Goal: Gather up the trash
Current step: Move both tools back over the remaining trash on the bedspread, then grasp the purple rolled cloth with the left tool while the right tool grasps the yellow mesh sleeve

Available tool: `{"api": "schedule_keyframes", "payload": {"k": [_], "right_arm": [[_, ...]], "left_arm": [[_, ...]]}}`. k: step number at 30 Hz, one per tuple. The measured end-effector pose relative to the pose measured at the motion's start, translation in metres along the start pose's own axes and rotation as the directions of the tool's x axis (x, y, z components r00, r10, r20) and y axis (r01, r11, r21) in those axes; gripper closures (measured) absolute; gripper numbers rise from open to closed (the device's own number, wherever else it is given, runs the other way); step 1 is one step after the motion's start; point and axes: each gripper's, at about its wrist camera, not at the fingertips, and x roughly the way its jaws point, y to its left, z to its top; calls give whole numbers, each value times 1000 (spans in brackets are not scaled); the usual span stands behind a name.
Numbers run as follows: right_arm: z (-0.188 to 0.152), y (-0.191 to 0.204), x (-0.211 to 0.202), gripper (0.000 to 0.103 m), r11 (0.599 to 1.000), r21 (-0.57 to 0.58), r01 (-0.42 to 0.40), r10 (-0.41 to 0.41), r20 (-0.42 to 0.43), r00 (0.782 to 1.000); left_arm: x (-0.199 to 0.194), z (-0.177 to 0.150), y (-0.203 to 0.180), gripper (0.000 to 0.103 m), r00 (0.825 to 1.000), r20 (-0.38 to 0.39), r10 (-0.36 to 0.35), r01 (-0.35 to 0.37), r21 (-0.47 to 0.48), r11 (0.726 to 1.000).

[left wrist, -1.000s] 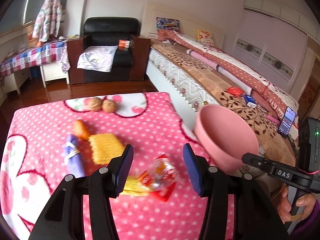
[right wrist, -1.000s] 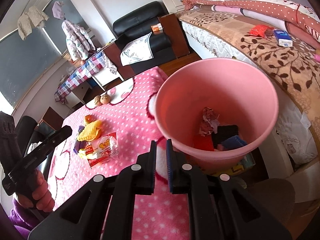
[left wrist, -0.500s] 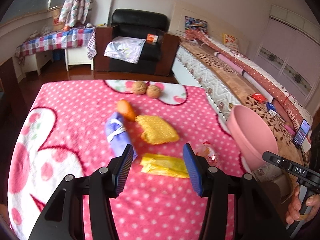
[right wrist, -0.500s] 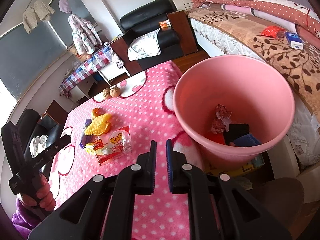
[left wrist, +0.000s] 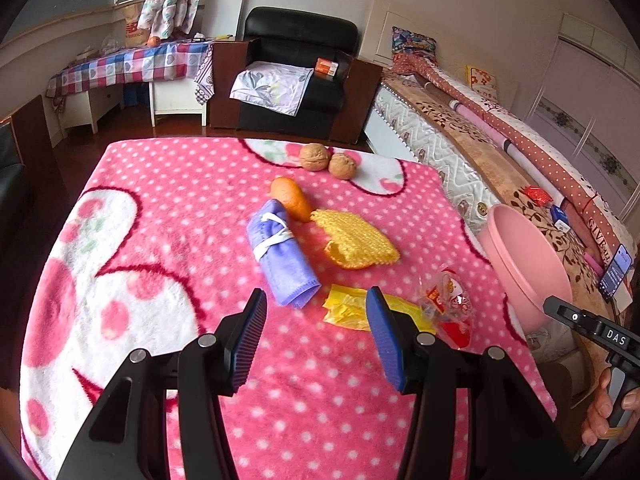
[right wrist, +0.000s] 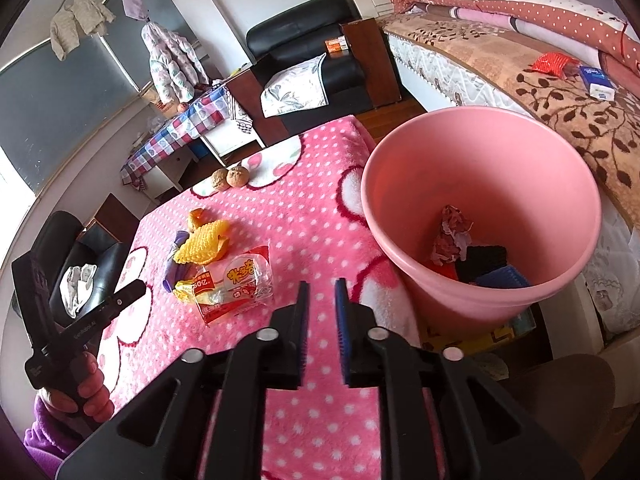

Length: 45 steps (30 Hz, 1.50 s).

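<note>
Up close, my left hand-held gripper (left wrist: pixel 316 336) hung wide open and empty over the pink dotted surface (left wrist: pixel 168 208), just short of the yellow wrapper (left wrist: pixel 348 308). Beside that lay the clear snack bag (right wrist: pixel 236 284), a rolled purple cloth (left wrist: pixel 280 256) and a yellow knitted piece (left wrist: pixel 356 242). My right hand-held gripper (right wrist: pixel 320 312) was opening, nothing between its jaws, near the pink bin (right wrist: pixel 480 184) holding scraps.

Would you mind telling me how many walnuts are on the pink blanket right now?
2. One walnut and a second walnut lie side by side, touching, at the far end of the pink blanket, beyond the orange fruit. None seems hidden.
</note>
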Motion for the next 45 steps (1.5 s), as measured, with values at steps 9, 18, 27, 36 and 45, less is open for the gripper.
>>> {"api": "schedule_keyframes", "payload": {"k": [9, 18, 27, 36, 45], "right_arm": [[-1, 1, 3, 76, 1000, 0, -11, 11, 7, 1000], [-2, 1, 13, 76, 1000, -6, -29, 29, -25, 999], [3, 11, 21, 76, 998, -38, -54, 53, -44, 998], [31, 68, 50, 75, 974, -167, -156, 144, -80, 986], [47, 111, 111, 75, 966, -163, -200, 168, -189, 967]], "left_arm": [[4, -6, 5, 52, 1000, -23, 20, -20, -10, 1000], [17, -5, 9, 52, 999, -46, 17, -19, -39, 999], [45, 20, 10, 52, 999, -36, 34, -37, -90, 995], [63, 17, 19, 73, 996, -81, 35, -43, -110, 993], [47, 12, 38, 85, 998, -62, -23, 13, -154, 988]]}}
